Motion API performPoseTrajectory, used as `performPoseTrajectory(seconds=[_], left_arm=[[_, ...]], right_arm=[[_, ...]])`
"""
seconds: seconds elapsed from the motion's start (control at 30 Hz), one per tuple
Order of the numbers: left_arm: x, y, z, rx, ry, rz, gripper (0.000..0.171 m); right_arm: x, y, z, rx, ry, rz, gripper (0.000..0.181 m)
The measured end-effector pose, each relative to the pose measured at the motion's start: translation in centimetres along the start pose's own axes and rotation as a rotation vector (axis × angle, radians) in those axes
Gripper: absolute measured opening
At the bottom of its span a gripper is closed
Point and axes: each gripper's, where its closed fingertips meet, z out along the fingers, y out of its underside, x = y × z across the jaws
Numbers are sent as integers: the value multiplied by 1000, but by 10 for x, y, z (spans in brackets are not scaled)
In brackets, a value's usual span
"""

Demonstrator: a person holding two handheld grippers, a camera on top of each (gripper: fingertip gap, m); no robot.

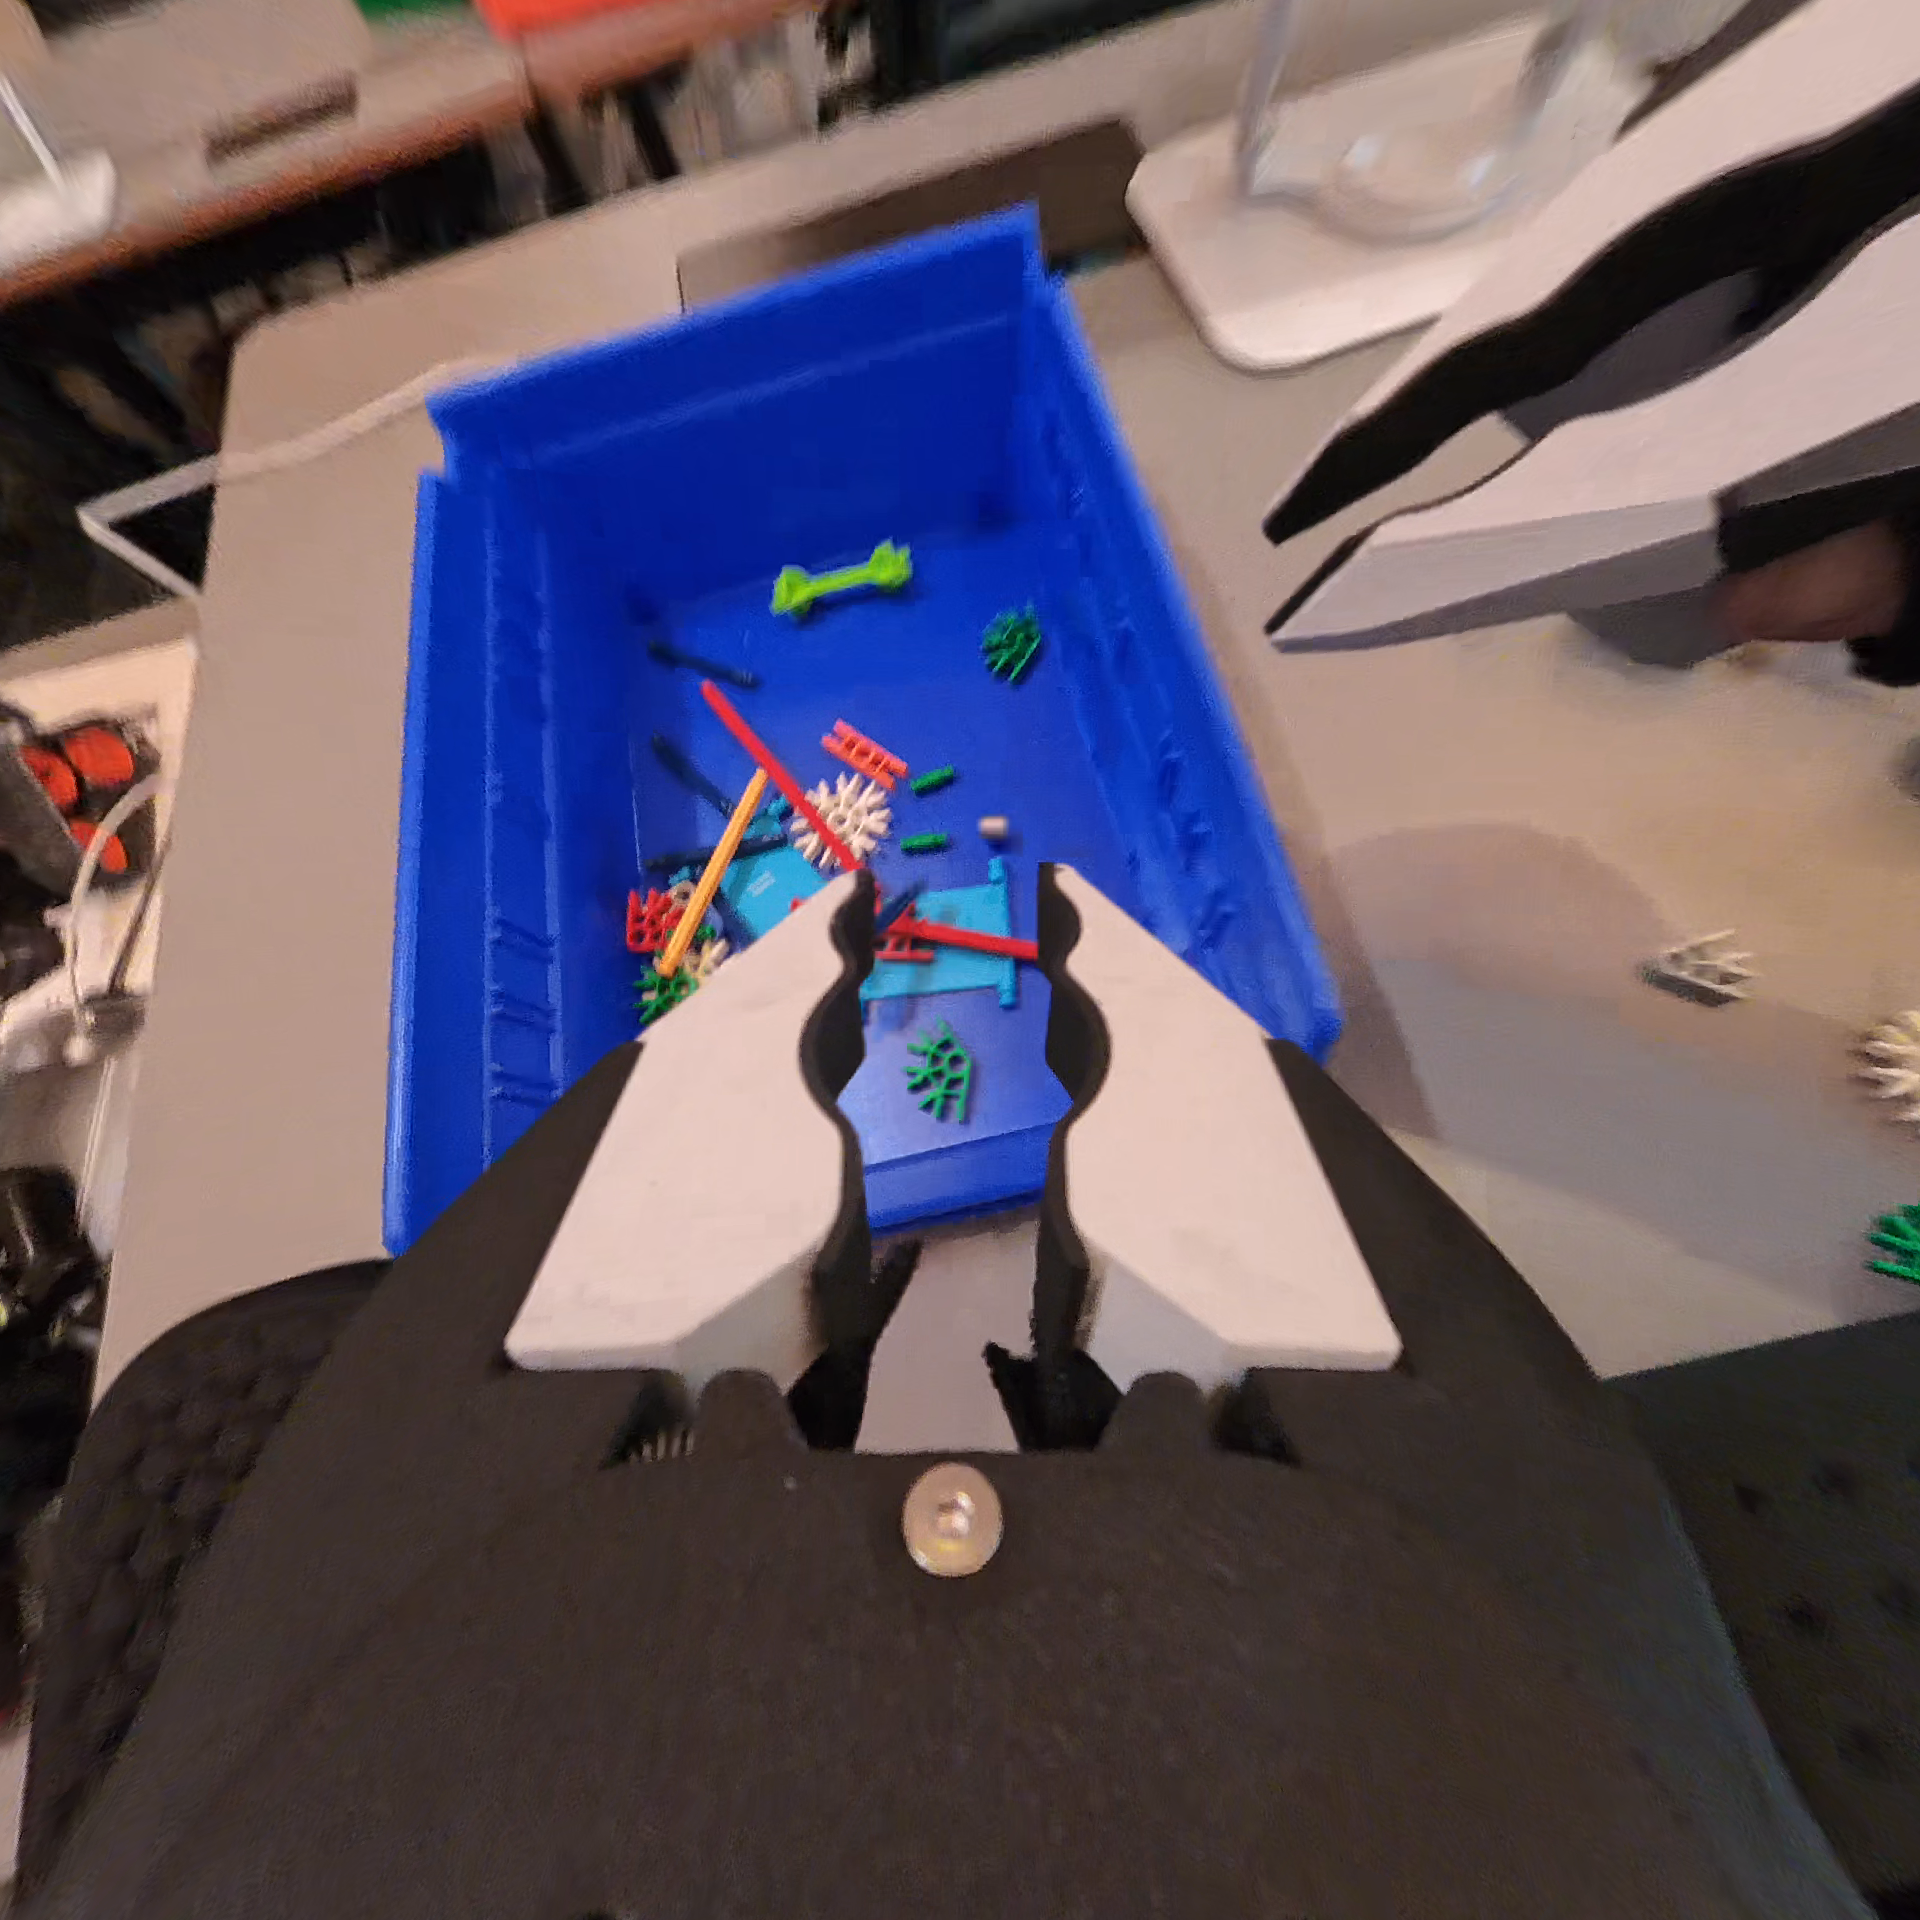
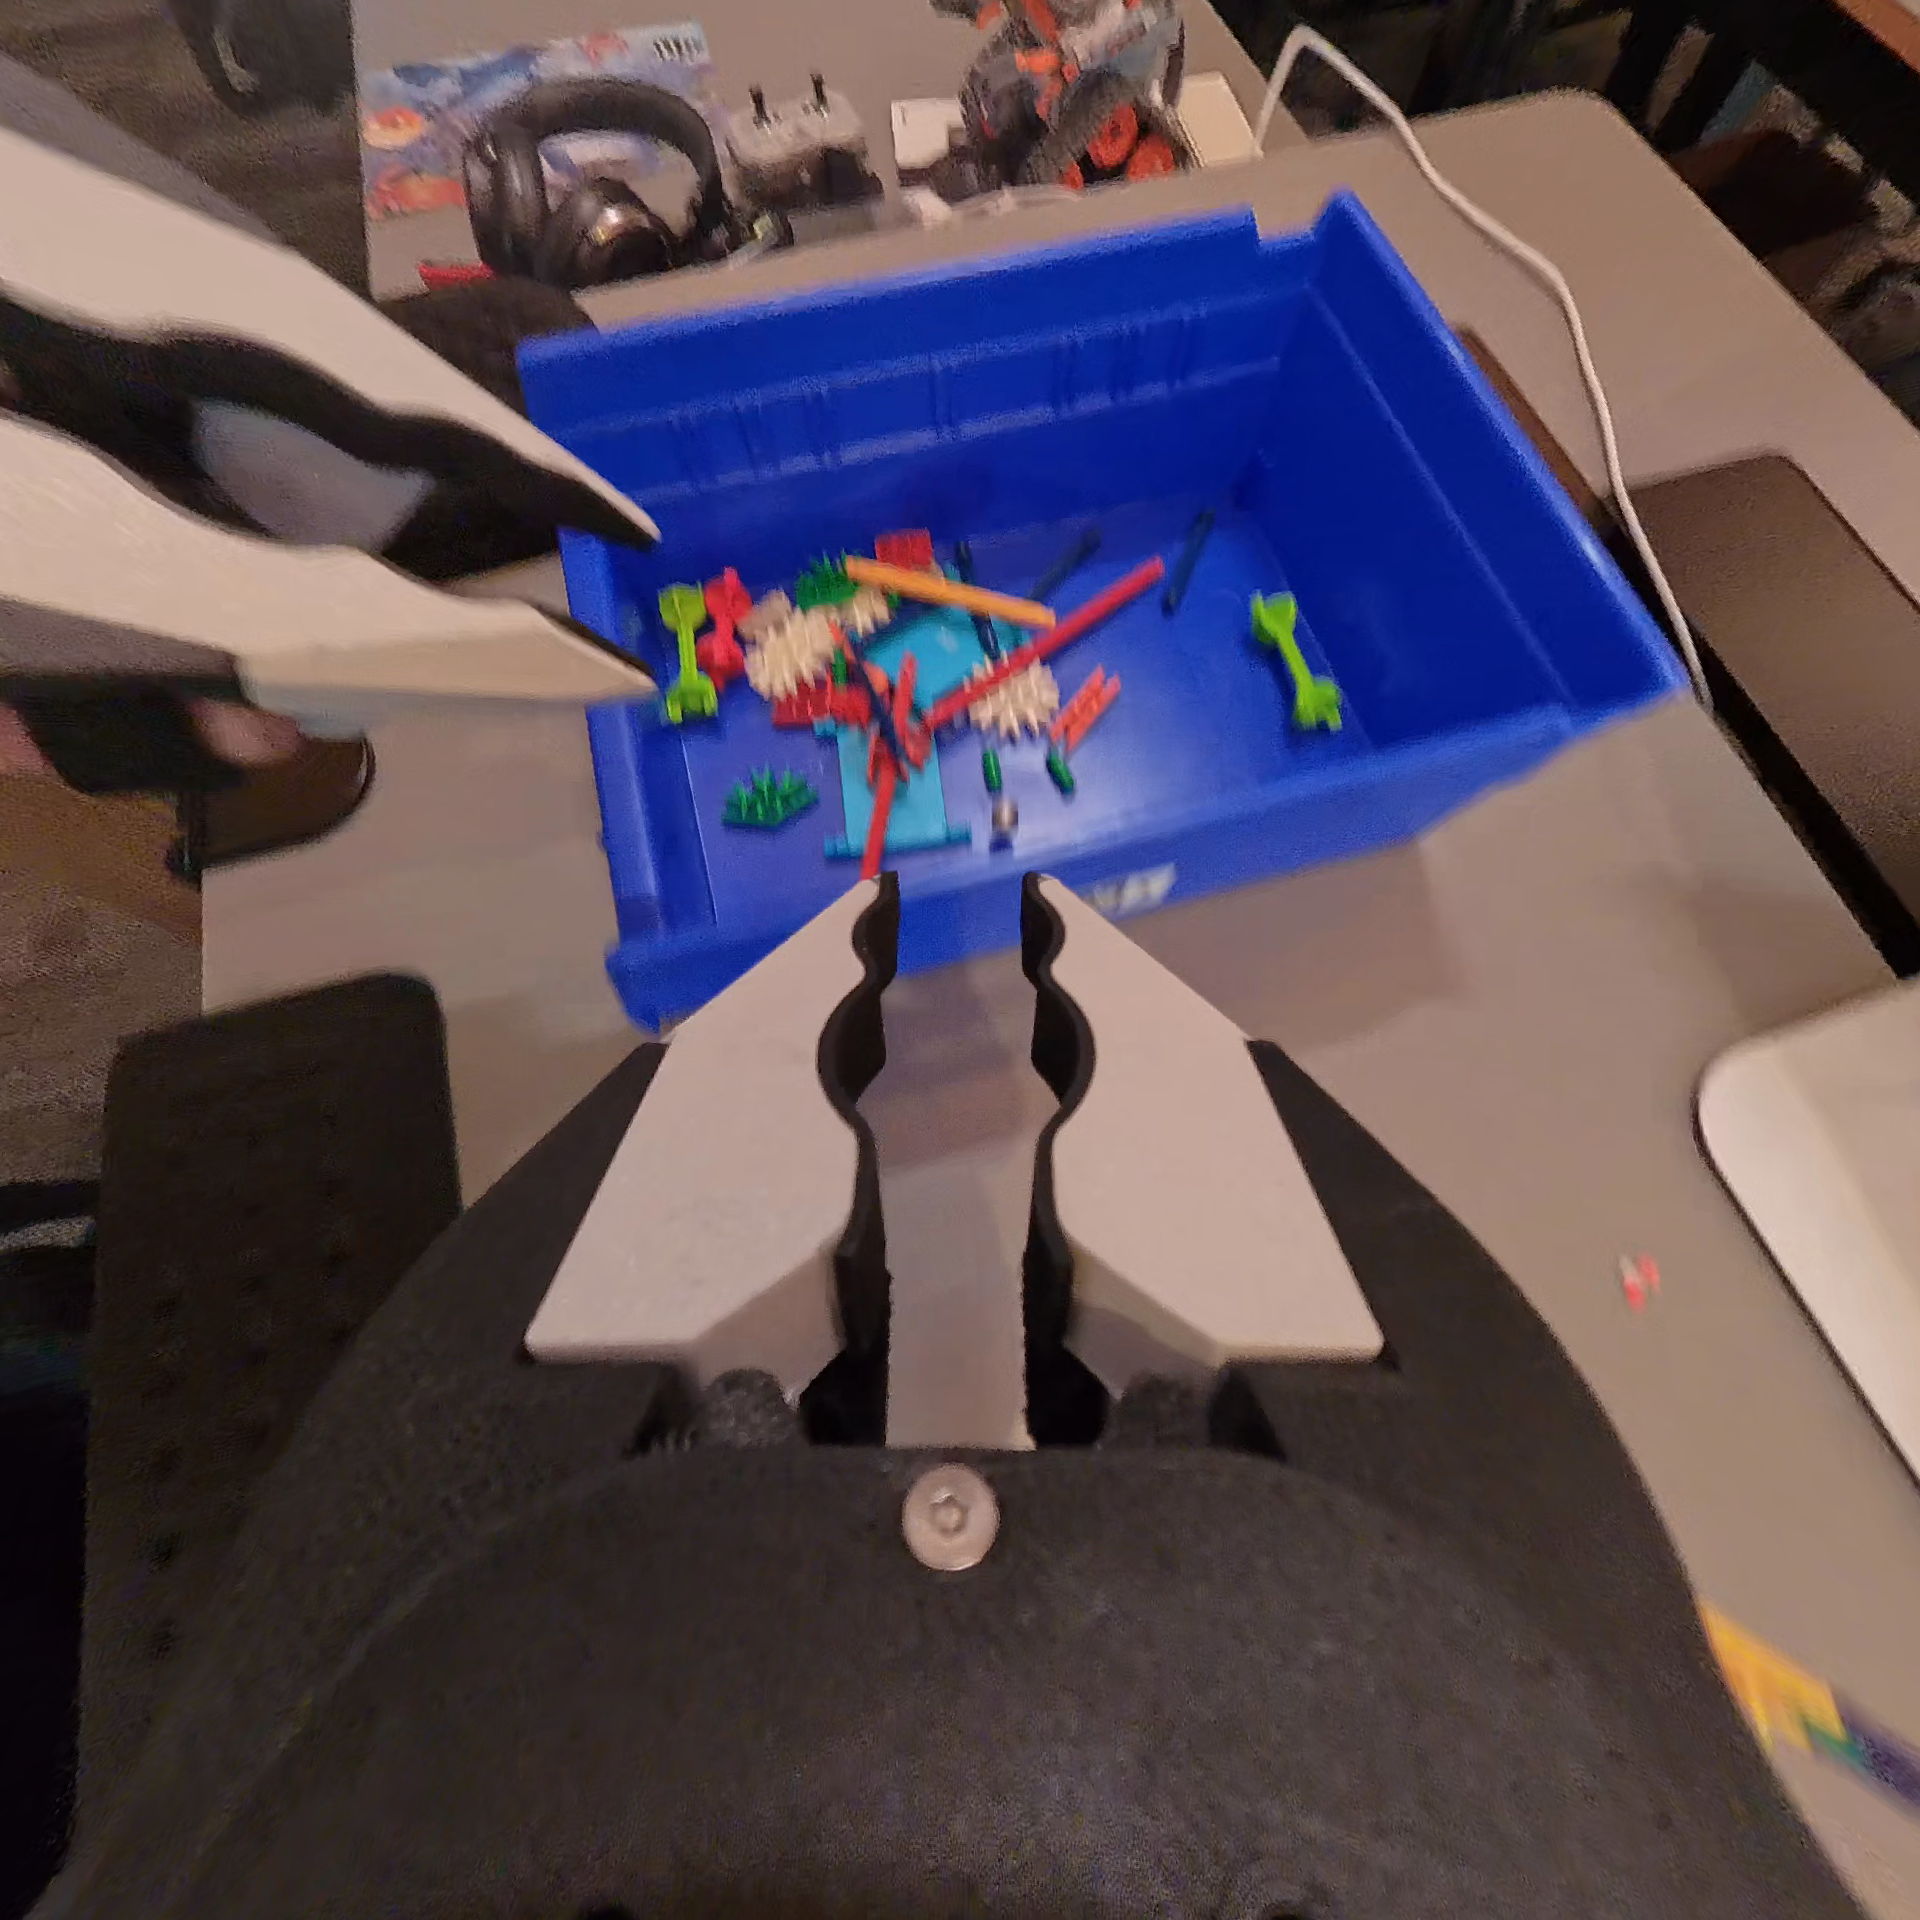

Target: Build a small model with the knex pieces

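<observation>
Left tool (image 1: 951, 883) hangs over the near end of a blue bin (image 1: 468, 831); fingers parted with a clear gap, nothing between them. Its tips sit above a heap of small plastic building pieces on the bin floor: a red rod (image 1: 774, 769), an orange rod (image 1: 717, 868), a white snowflake-shaped connector (image 1: 847, 816), a light-blue flat panel (image 1: 951, 971), a green connector (image 1: 940, 1075). A lime-green bone-shaped piece (image 1: 842, 580) lies apart toward the far end.

Right tool (image 2: 954, 883) is just outside the bin's near wall (image 2: 1299, 821), above the grey surface (image 2: 1558, 1039); fingers likewise parted and empty.

Bin stands on the surface. A few loose pieces lie outside it, to the right in the left wrist view: a white connector (image 1: 1891, 1060) and a green one (image 1: 1896, 1242).

Behind the bin: a white cable (image 2: 1538, 281), black headphones (image 2: 592, 177). Motion blur throughout; small pieces hard to identify.
</observation>
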Motion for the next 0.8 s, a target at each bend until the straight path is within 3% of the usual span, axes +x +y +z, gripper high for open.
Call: performPoseTrajectory(seconds=[0.13, 0.23, 0.33, 0.43, 0.53, 0.8], left_arm=[[74, -7, -22, 47, 180, 111, 31], [151, 19, -15, -53, 382, 192, 41], [202, 48, -2, -126, 501, 247, 41], [222, 65, 4, -184, 560, 273, 39], [232, 72, -1, -209, 633, 279, 38], [259, 95, -6, -325, 775, 348, 41]], right_arm=[[-2, 71, -48, -95, 24, 61, 34], [-14, 132, -63, -172, -11, 124, 35], [-26, 168, -56, -243, -23, 145, 35], [-31, 181, -42, -286, -18, 132, 32], [-33, 194, -32, -349, -24, 120, 13], [-34, 198, -37, -355, -57, 133, 13]])
